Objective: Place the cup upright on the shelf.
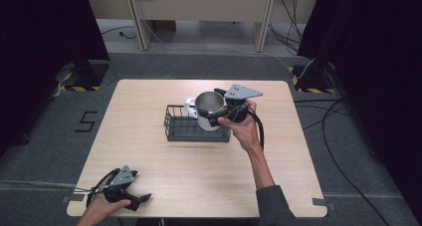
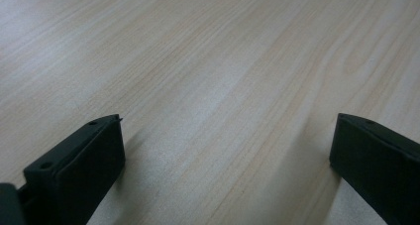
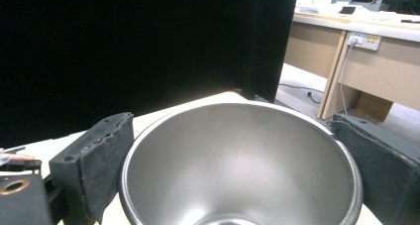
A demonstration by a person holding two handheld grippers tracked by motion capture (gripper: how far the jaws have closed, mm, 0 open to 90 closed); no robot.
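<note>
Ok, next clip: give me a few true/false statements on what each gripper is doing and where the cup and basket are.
1. The right gripper is closed around a metal cup. True.
2. The cup is lying flat on the table. False: it is held above the black wire basket.
3. The left gripper is open with nothing between its jaws. True.
4. The left gripper hovers over the basket. False: it sits near the table's near left corner, well apart from the basket.
5. The cup holds liquid. False: the visible inside looks bare metal.
</note>
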